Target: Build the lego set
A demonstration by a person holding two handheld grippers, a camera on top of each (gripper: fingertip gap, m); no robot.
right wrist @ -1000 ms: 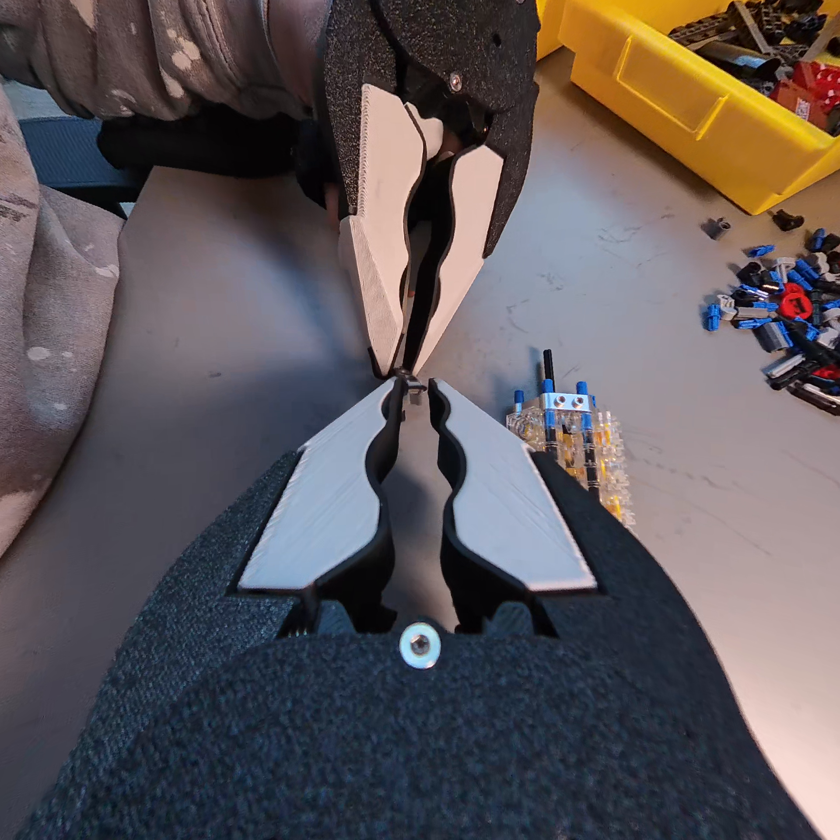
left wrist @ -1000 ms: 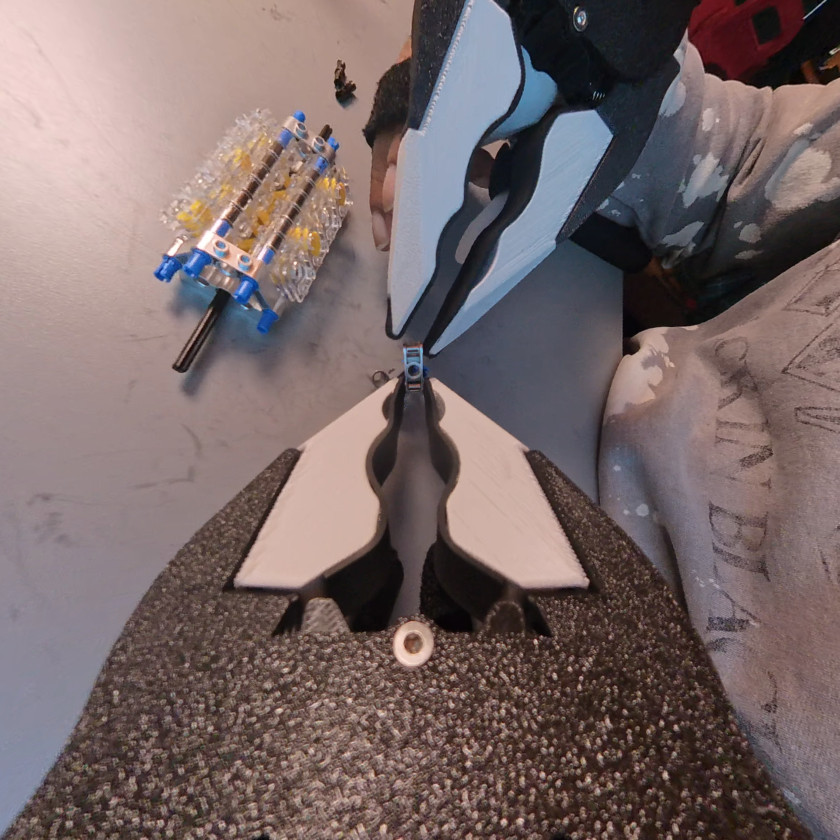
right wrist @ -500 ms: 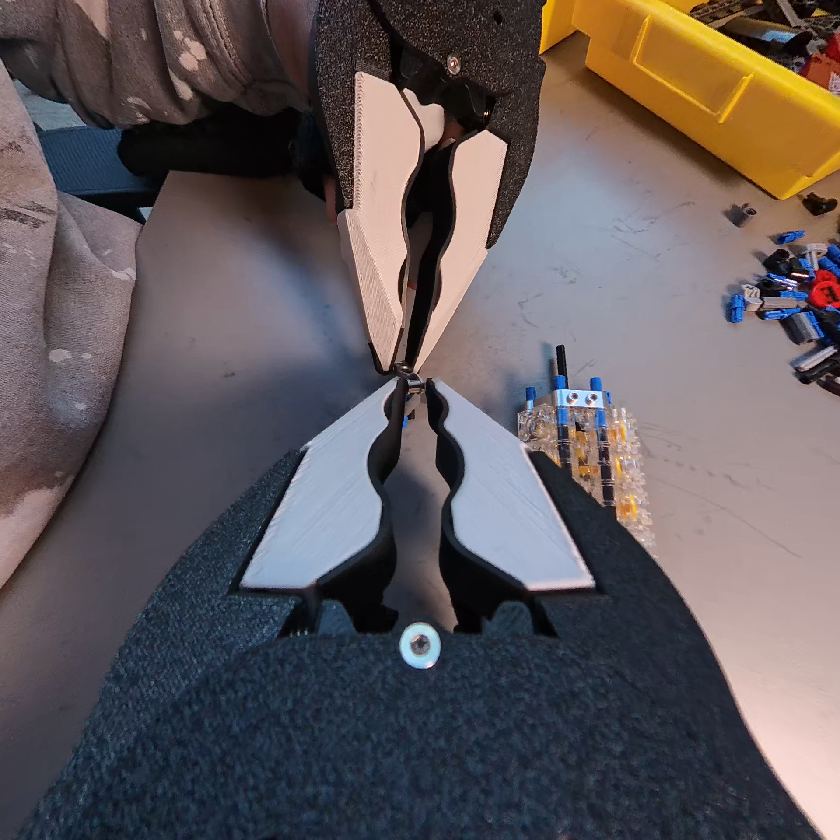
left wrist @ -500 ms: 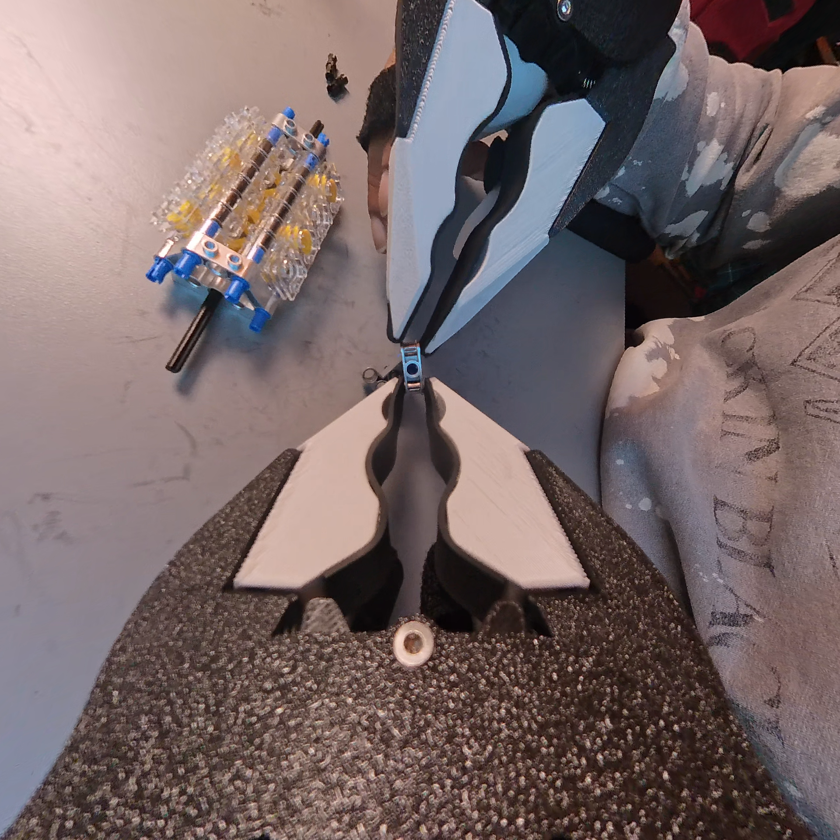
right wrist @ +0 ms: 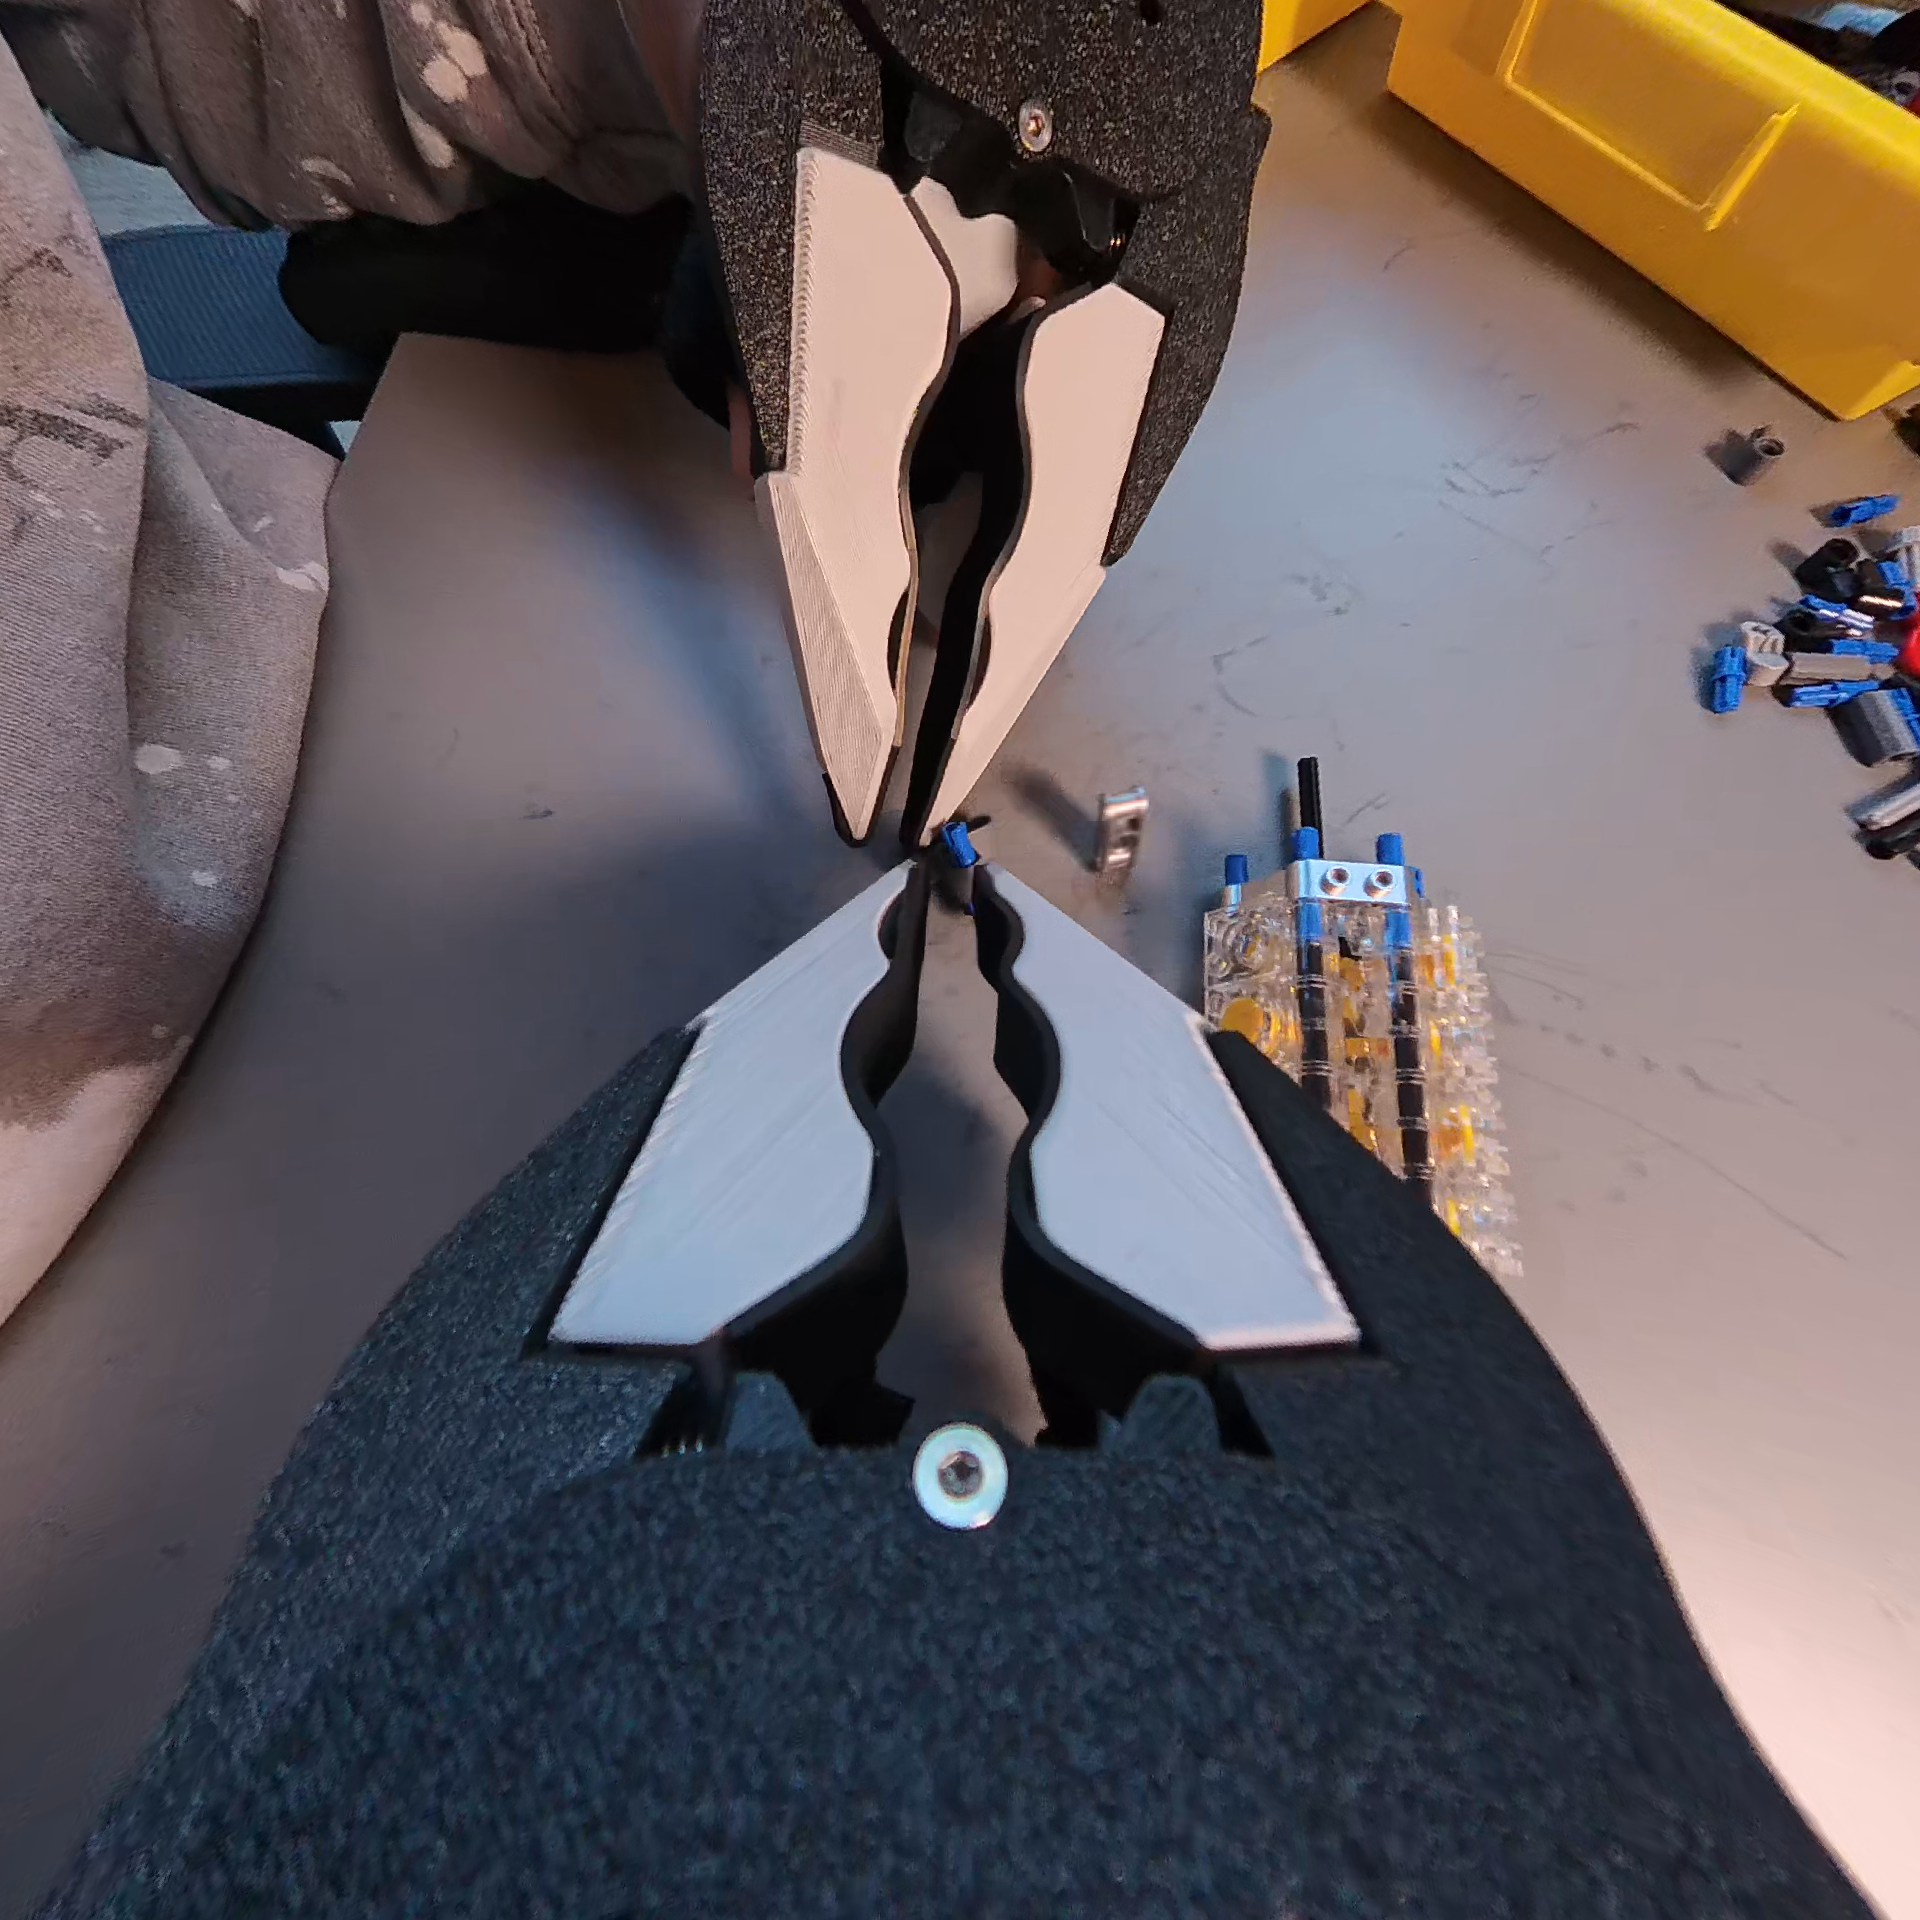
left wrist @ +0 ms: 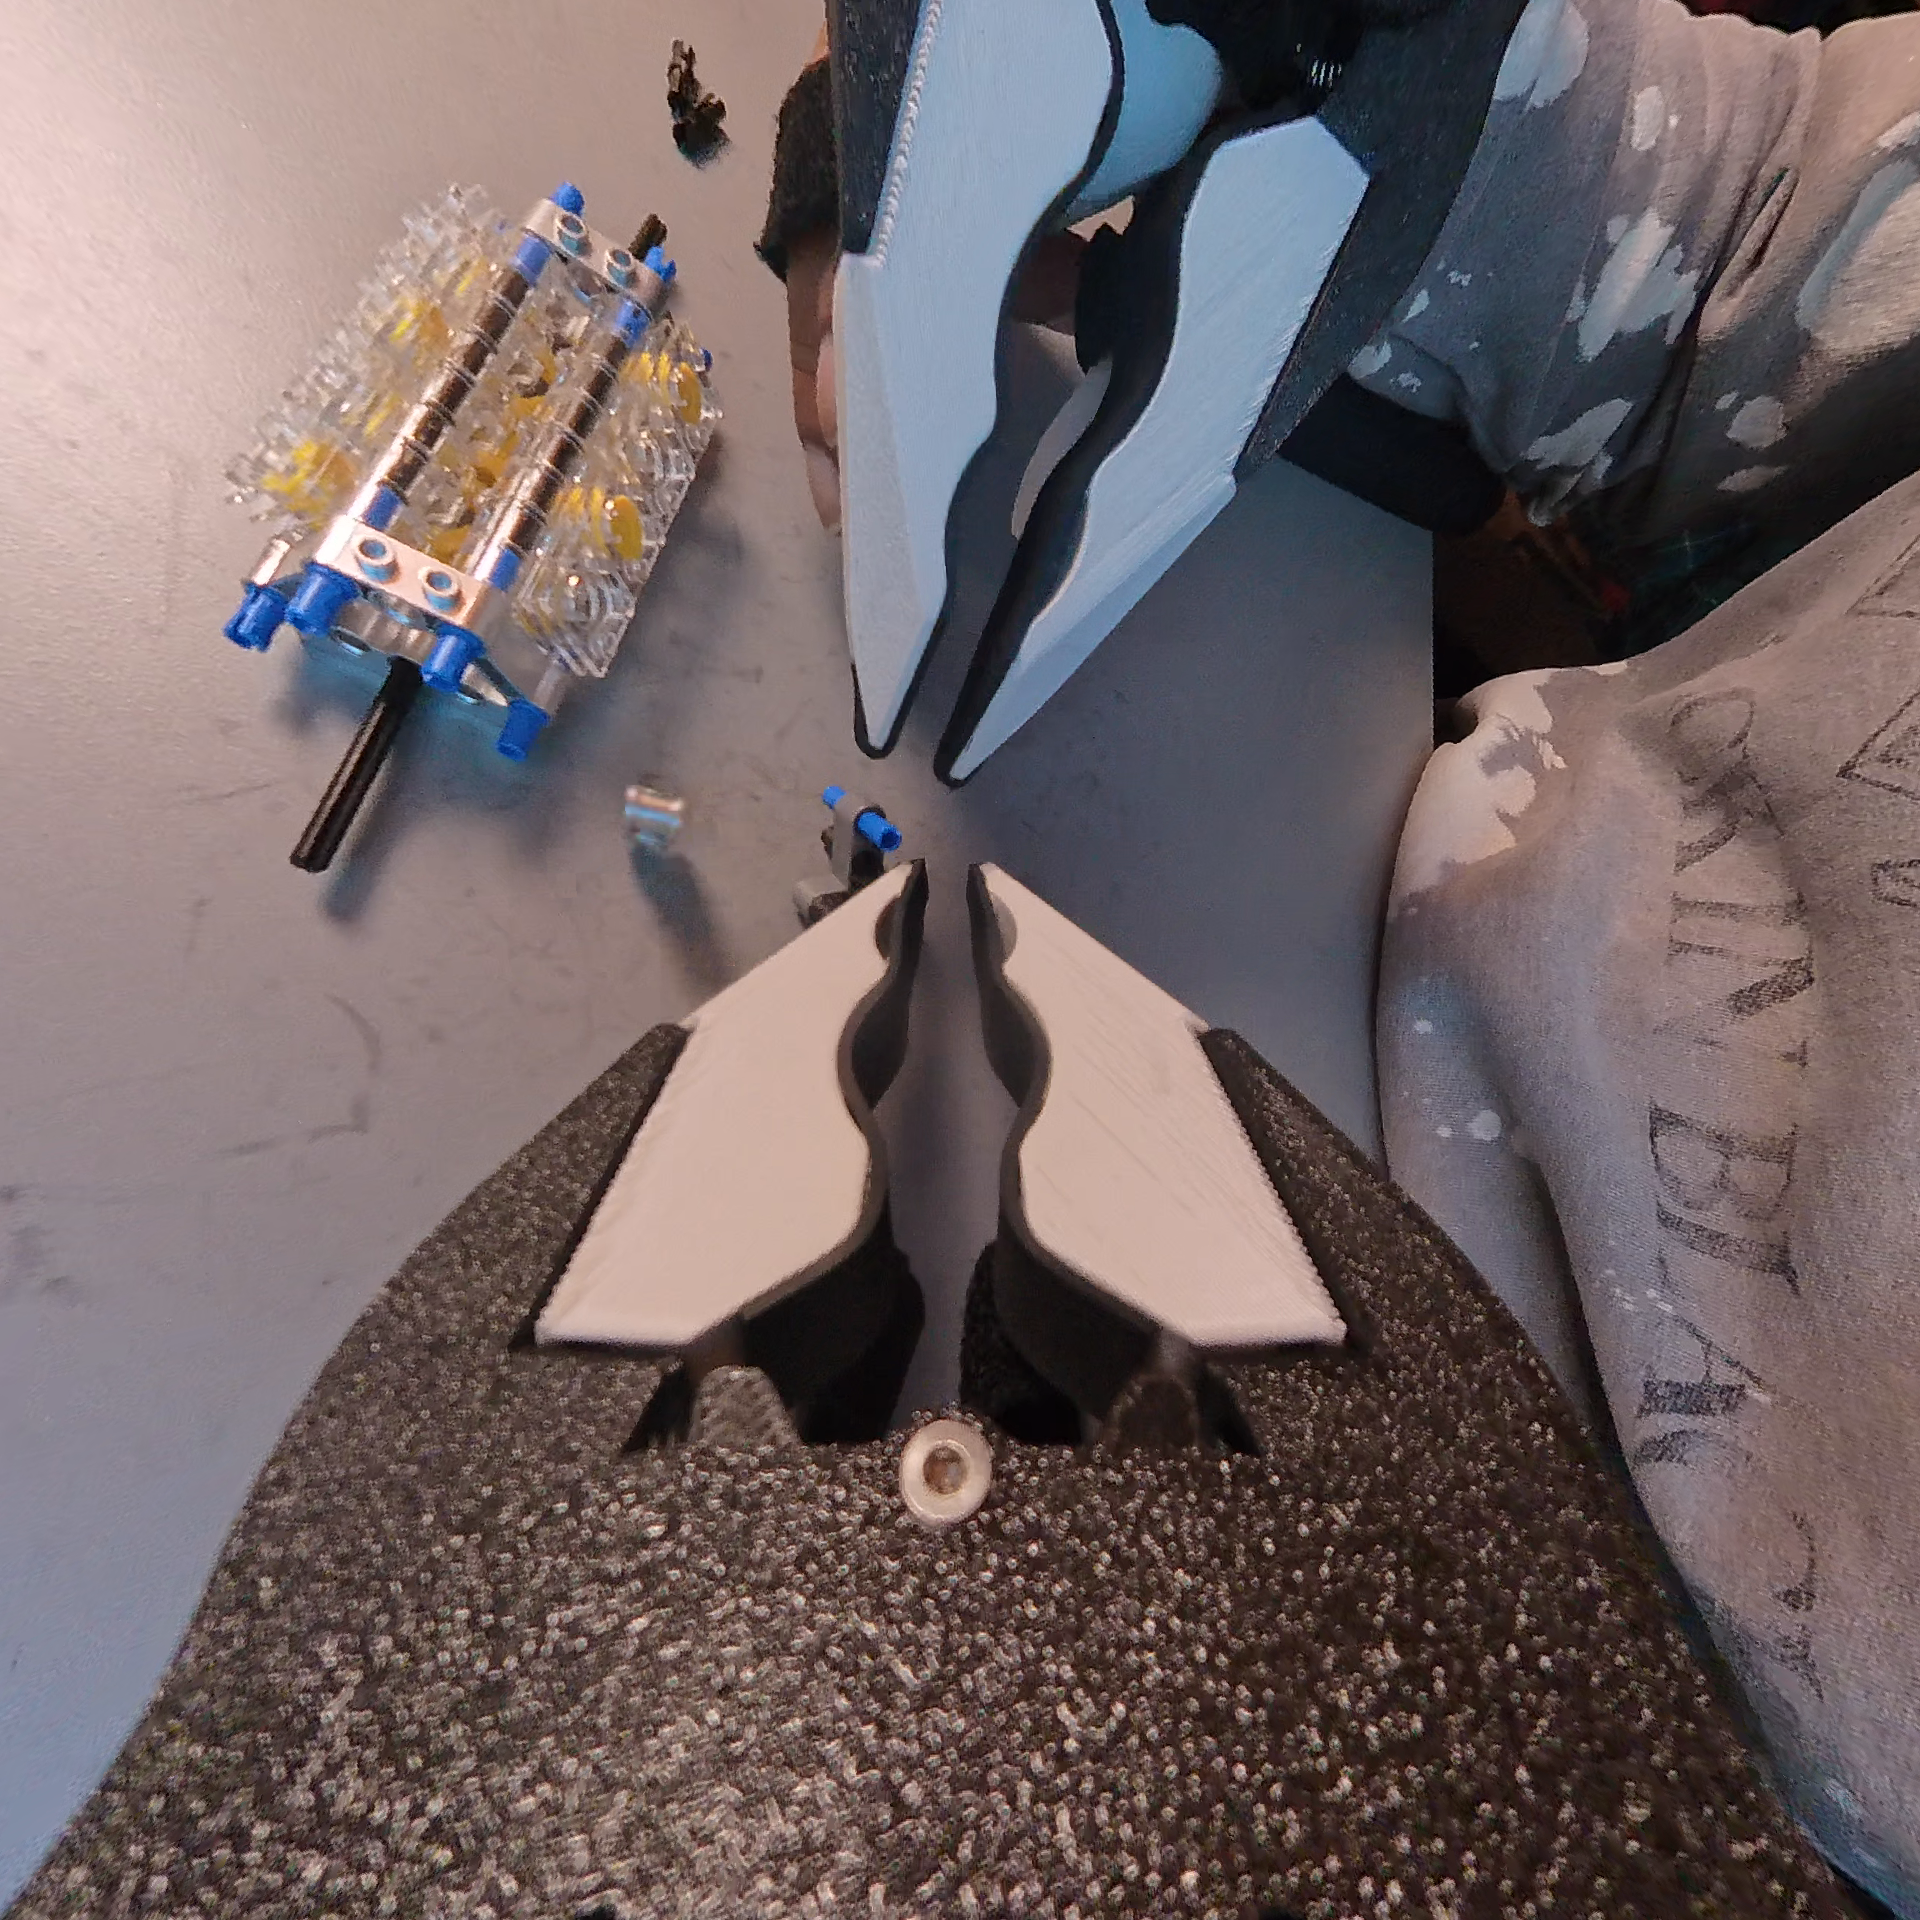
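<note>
Left gripper (left wrist: 943, 878): narrowly parted, connector released since earlier. Right gripper (right wrist: 948, 883): narrowly parted, empty. Blue-pinned connector (left wrist: 858, 831) and grey piece (left wrist: 652, 812) dropped on tabletop (left wrist: 208, 1039), beside assembly (left wrist: 468, 447).

Small grey connector with blue pin (left wrist: 860, 831), lying loose on the grey table just ahead of the slightly parted left gripper (left wrist: 943, 878) tips, between them and the likewise parted right gripper (left wrist: 906, 764) tips, touching neither; a separate grey bush (left wrist: 652, 812) lies nearby.
</note>
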